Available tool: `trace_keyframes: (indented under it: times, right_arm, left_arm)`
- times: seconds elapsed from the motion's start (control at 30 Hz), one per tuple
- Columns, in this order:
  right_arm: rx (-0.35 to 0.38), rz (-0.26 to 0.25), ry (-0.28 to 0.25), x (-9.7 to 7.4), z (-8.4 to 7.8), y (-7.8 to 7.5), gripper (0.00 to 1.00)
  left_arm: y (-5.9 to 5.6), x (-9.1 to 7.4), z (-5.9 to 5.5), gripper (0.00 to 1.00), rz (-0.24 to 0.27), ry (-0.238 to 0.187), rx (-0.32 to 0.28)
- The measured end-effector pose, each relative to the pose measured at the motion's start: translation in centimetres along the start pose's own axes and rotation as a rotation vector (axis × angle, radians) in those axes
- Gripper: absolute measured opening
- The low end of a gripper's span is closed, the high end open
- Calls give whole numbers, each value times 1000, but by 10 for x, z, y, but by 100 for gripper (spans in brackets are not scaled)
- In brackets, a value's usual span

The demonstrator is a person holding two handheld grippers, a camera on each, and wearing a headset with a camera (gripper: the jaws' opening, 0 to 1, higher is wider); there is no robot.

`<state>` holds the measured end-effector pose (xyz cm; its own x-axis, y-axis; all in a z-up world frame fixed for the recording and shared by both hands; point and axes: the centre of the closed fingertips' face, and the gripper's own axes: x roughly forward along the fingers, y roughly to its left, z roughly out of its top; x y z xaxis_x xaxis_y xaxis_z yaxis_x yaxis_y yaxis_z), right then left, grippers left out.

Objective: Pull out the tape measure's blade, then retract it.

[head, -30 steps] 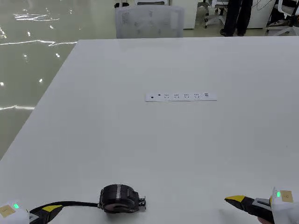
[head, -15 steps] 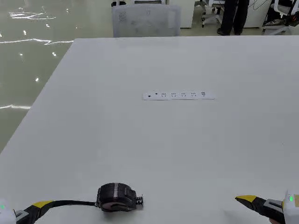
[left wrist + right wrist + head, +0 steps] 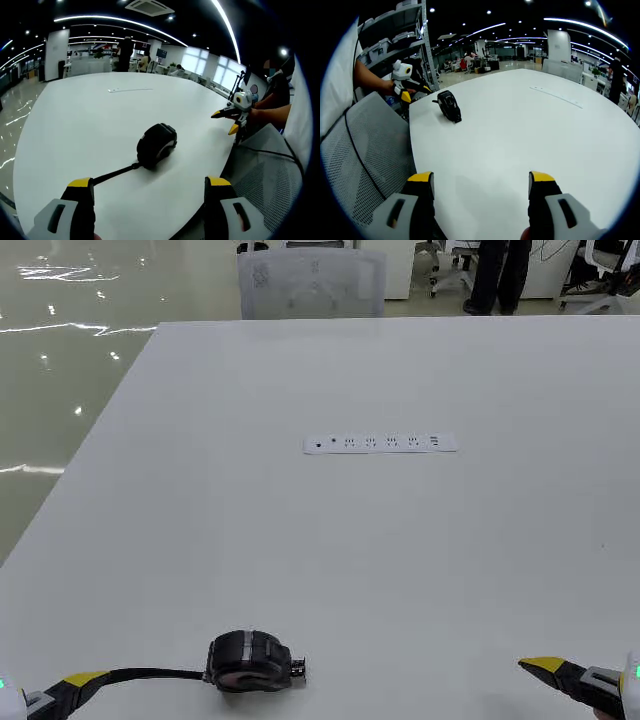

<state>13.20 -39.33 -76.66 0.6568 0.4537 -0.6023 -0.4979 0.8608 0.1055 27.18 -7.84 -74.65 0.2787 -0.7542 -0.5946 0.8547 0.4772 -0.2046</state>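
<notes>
Tape measure point(image 3: 250, 662) on white worktop point(image 3: 400, 540) at the near edge, its strap point(image 3: 150, 676) trailing toward the left gripper point(image 3: 148, 182); right gripper point(image 3: 480, 177) well apart. Both jaws wide, holding nothing.

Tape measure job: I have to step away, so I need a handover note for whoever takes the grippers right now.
Left gripper: open, empty, low at the table's near edge.
Right gripper: open, empty, off to the right, well away from the work.
Tape measure: black case lying on the table near the front edge. Its strap reaches toward the left gripper.
Done: nothing that shows. The blade hook sits at the case mouth and neither gripper holds the case.
Left: steady the case, pull the blade out, then let it retract.
</notes>
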Motion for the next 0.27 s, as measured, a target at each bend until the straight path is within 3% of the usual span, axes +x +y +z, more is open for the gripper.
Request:
trace_keyframes:
  times: [0.27]
  right_arm:
    - [6,2,3,0,-1,0,78]
  left_arm:
    - [-5,0,1,88,-12,1,-6]
